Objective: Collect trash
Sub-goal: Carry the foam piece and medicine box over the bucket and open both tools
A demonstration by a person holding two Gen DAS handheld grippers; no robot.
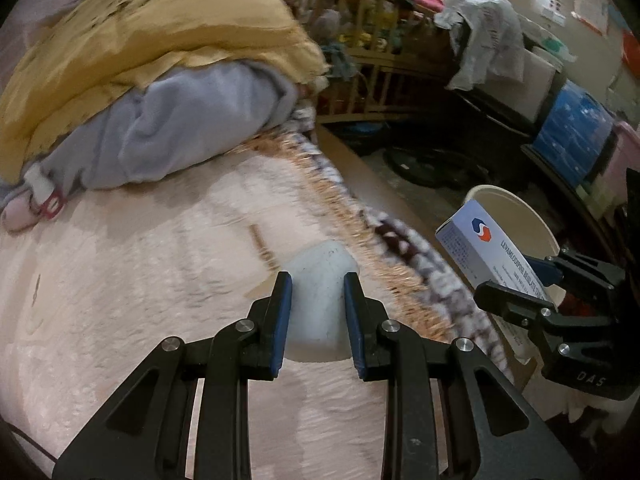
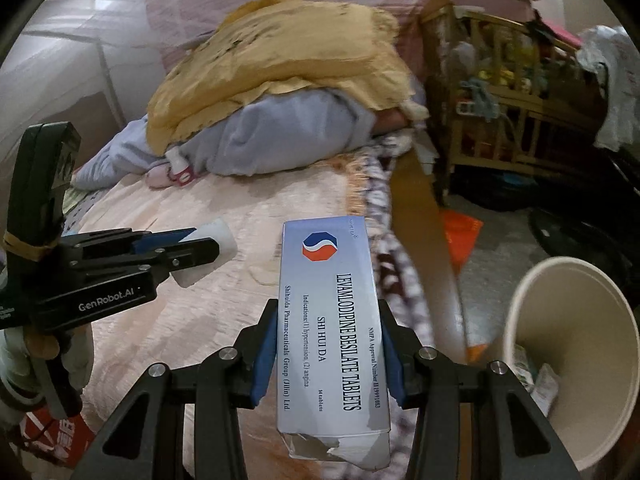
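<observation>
Black left tool [image 1: 318, 282], blue pads [image 1: 282, 320], silver screws, white "GenRobot.AI" lettering, pale glove [image 2: 16, 364]

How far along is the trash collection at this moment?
Done: some crumpled scraps already lie in the paper bin. In hand: the left gripper is shut on a white cup, the right gripper on a tablet box. Left: dropping both into the bin.

bed: pink blanket [image 1: 140, 280] | yellow blanket [image 2: 280, 60] over grey clothing [image 2: 288, 140] | wooden crib [image 2: 500, 100]
</observation>
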